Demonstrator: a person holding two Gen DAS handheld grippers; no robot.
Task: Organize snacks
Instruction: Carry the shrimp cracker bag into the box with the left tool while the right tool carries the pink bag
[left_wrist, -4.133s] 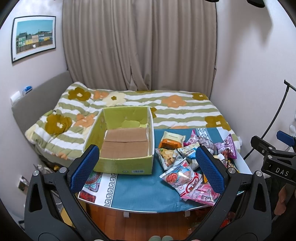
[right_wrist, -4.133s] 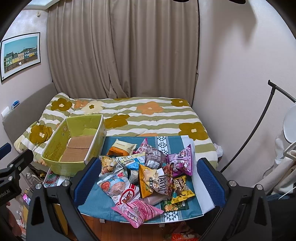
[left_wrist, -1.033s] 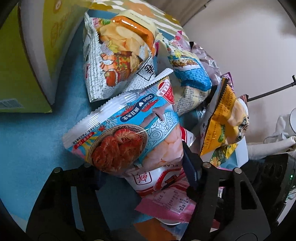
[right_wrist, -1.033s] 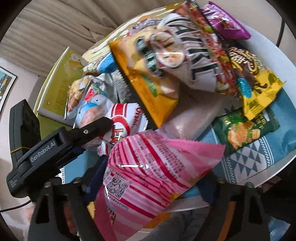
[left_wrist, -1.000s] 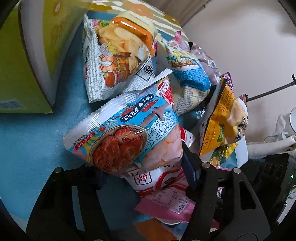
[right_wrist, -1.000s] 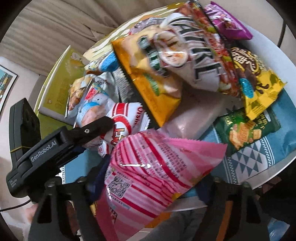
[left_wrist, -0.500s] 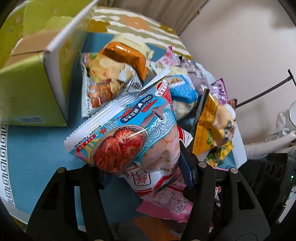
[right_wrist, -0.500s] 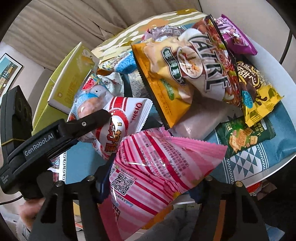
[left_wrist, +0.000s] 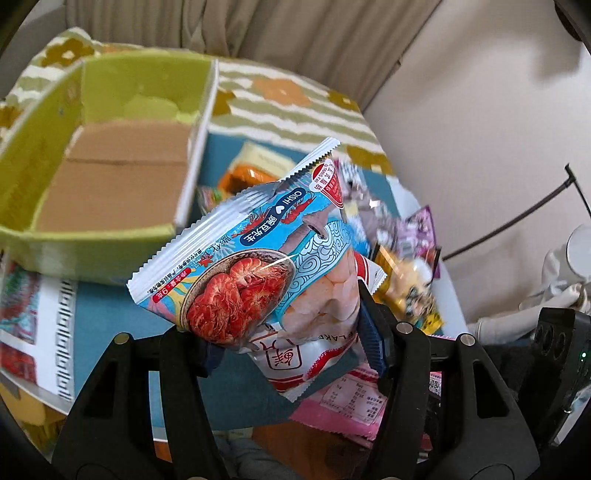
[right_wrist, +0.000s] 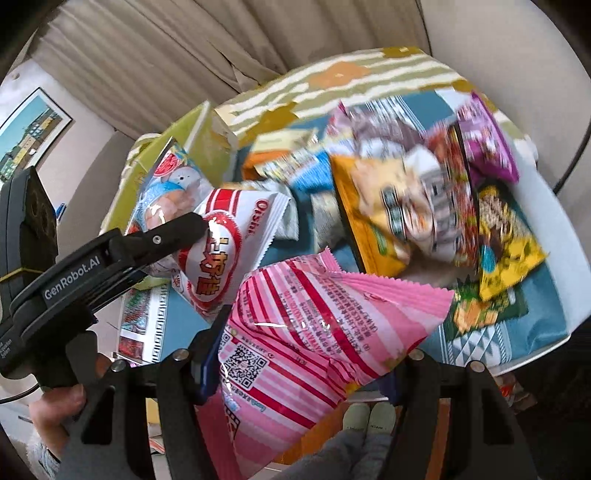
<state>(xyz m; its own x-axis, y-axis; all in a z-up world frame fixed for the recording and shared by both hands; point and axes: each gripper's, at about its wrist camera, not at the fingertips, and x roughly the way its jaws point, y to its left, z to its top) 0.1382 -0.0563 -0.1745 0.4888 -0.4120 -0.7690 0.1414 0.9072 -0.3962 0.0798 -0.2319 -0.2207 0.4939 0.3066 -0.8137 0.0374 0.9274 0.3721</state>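
Left hand-held gripper (left_wrist: 288, 339) clamps blue prawn-cracker bag (left_wrist: 258, 258), and red-and-white bag (left_wrist: 314, 354) seems caught with it; both clear of worktop (left_wrist: 110, 317), just beside green box (left_wrist: 110, 184). Right hand-held gripper (right_wrist: 299, 363) pinches pink striped bag (right_wrist: 314, 332) above worktop edge. Remaining snack pile (right_wrist: 424, 206) lies on worktop. Risk: red-and-white bag only half caught, may slip out before box. Puffy slick wrappers may squirm from pads. Two loaded grippers close together may collide over box.
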